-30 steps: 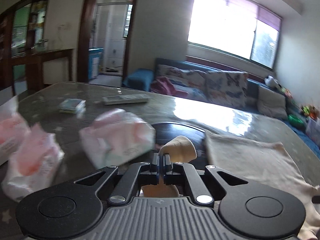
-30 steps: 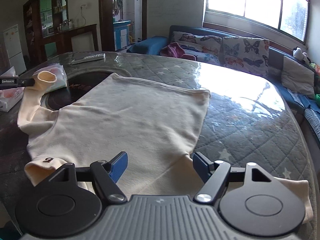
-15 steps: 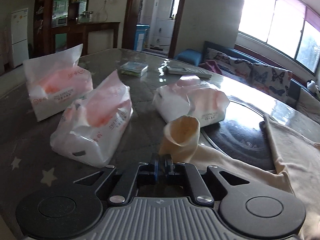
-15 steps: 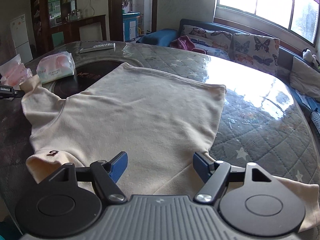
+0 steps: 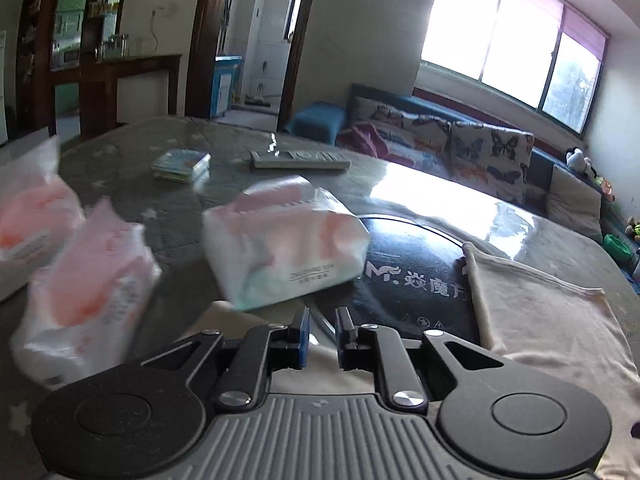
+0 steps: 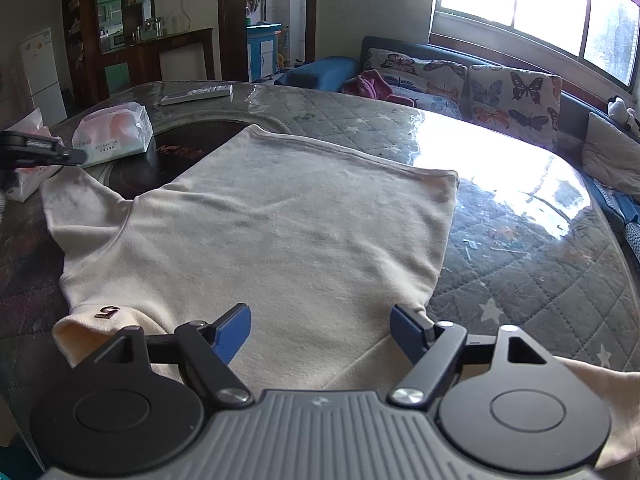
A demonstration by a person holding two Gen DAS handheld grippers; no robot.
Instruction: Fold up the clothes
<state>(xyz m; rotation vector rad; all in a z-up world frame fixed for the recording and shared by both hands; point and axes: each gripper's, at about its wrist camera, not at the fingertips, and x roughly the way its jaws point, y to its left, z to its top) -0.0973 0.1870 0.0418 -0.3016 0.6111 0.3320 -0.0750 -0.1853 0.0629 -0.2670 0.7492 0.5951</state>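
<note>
A cream long-sleeved shirt (image 6: 280,232) lies spread flat on the table, its collar with a dark mark (image 6: 106,312) nearest the right wrist camera. My right gripper (image 6: 320,332) hovers open over the chest below the collar, its jaws opening a little wider, nothing between them. One sleeve (image 6: 76,192) stretches out to the left, and my left gripper (image 6: 44,152) is just above its end. In the left wrist view my left gripper (image 5: 322,336) has a narrow gap that is opening. The sleeve cloth (image 5: 224,312) lies loose under it and the pads press on nothing.
Three pink-and-white tissue packs (image 5: 280,240) (image 5: 88,288) (image 5: 32,216) stand left of the shirt. A remote (image 5: 300,159) and a small card pack (image 5: 182,164) lie farther back. A black round plate (image 5: 400,280) is set in the quilted table top (image 6: 540,280). A sofa (image 5: 460,148) is behind.
The left gripper's jaws have parted and let go of the sleeve cuff, which now lies flat on the table instead of standing up. The right gripper has stayed put, its jaws slightly wider.
</note>
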